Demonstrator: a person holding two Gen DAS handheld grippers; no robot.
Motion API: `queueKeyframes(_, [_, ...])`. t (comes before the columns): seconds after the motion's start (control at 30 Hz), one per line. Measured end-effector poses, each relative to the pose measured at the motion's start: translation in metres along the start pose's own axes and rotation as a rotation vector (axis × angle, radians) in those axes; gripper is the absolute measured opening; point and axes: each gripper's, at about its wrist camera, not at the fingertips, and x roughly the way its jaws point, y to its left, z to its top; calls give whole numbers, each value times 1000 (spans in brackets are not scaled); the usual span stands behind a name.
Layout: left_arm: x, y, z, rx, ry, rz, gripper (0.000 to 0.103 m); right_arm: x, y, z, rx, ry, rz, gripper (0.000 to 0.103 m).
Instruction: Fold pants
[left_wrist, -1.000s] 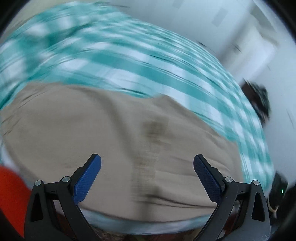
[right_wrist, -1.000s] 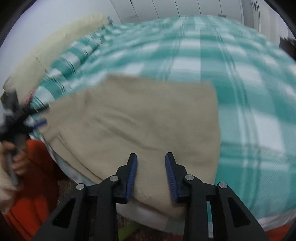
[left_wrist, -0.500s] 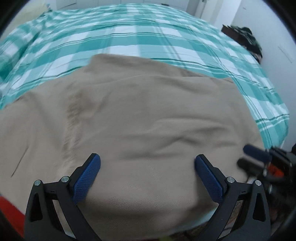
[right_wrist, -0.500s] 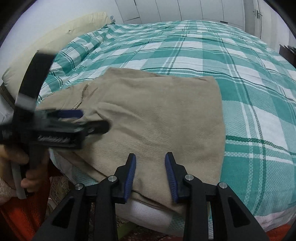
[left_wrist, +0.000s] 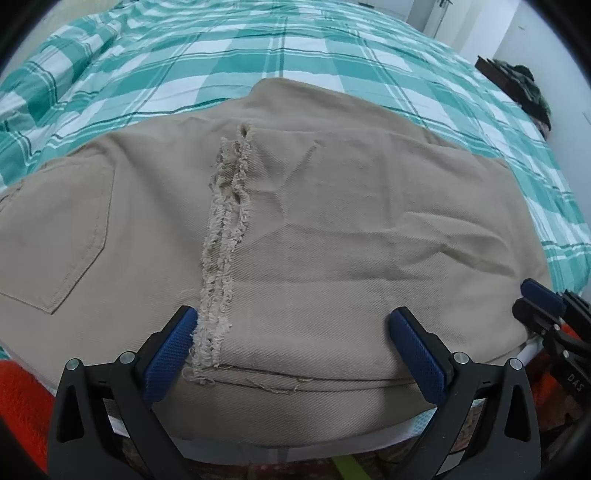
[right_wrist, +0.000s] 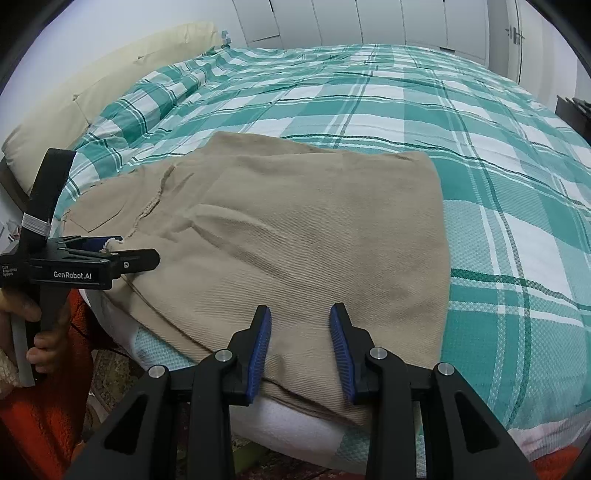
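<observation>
Tan pants (left_wrist: 332, 240) lie part-folded at the near edge of the bed (right_wrist: 480, 147), long axis 9-to-3. Left gripper (left_wrist: 295, 354) is wide open and empty, frayed hem (left_wrist: 225, 229) at 11 o'clock touching its left finger. Right gripper (right_wrist: 300, 349) is narrowly open and empty, over the near edge at the fold end.

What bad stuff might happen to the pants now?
The pants lie at the very edge of the bed, near side overhanging, so a tug might slide them off. The left gripper, open, sits right by the frayed hem; a finger could snag threads. The right gripper, open over a folded edge, may pinch only one layer.
</observation>
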Motion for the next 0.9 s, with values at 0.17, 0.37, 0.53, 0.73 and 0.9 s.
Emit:
queueKeyframes(0.17, [-1, 2, 0, 1, -4, 0, 103, 0, 2, 2, 2, 6, -15, 35])
queueKeyframes(0.37, [0, 0, -1, 7, -7, 4, 103, -34, 0, 45, 48, -35, -11, 35])
queueKeyframes(0.53, [0, 1, -1, 16, -13, 1, 103, -28, -17, 86, 43, -59, -92, 49])
queueKeyframes(0.73, [2, -1, -2, 37, -23, 3, 102, 43, -53, 65, 105, 113, -90, 48])
queueKeyframes(0.9, [2, -1, 0, 29, -12, 3, 103, -2, -27, 69, 81, 13, -96, 47])
